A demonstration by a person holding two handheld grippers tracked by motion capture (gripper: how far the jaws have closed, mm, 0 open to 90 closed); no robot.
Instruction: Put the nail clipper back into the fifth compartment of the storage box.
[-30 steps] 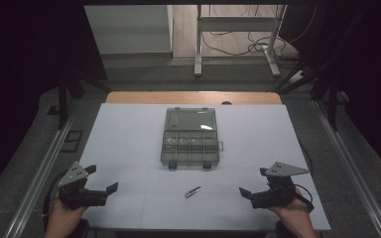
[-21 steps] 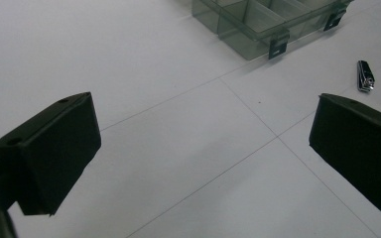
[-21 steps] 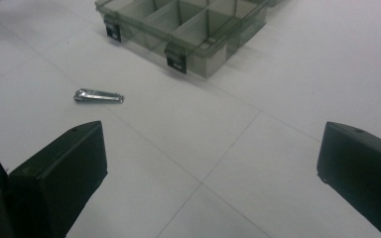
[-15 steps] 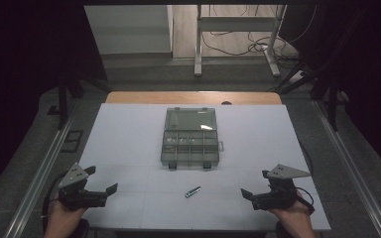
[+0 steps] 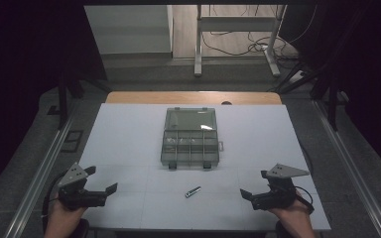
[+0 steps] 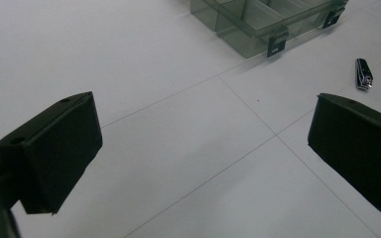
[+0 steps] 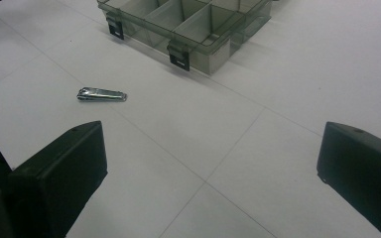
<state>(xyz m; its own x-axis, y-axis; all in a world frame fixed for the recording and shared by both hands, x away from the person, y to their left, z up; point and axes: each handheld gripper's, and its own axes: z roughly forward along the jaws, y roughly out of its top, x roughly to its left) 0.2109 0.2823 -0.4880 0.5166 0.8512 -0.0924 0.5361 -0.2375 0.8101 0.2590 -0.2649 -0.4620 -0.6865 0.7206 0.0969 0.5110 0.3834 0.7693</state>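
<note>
**Open box, loose clipper, both grippers idle and wide**

The white table (image 5: pixel 129 144) spans the middle of the high view, its wooden far edge toward the top. At the centre sits the box (image 5: pixel 189 138), a clear greenish organiser with its lid laid back toward the top of the frame and a grid of compartments facing up; two dark latches hang on its lower edge. It looks like thin rigid plastic, light and likely to slide on the smooth top if pushed from one side. A grip on a side wall or a latch tab would probably serve best, with the other gripper steadying it.

Below the box, well apart from it and at lower centre, lies the clipper (image 5: pixel 193 192), a small shiny metal nail clipper lying flat. It is likely hard, slick and thin, so jaws would need to close across its narrow sides, low against the table.

The left gripper (image 5: pixel 101 193) rests at lower left, held in a hand (image 5: pixel 62 218) from the bottom edge, jaws spread wide and empty, pointing right. The right gripper (image 5: pixel 250 194) sits at lower right, mirrored, pointing left, jaws likewise wide apart with nothing between them. Both sit near the table's lower edge, the clipper between them.
</note>
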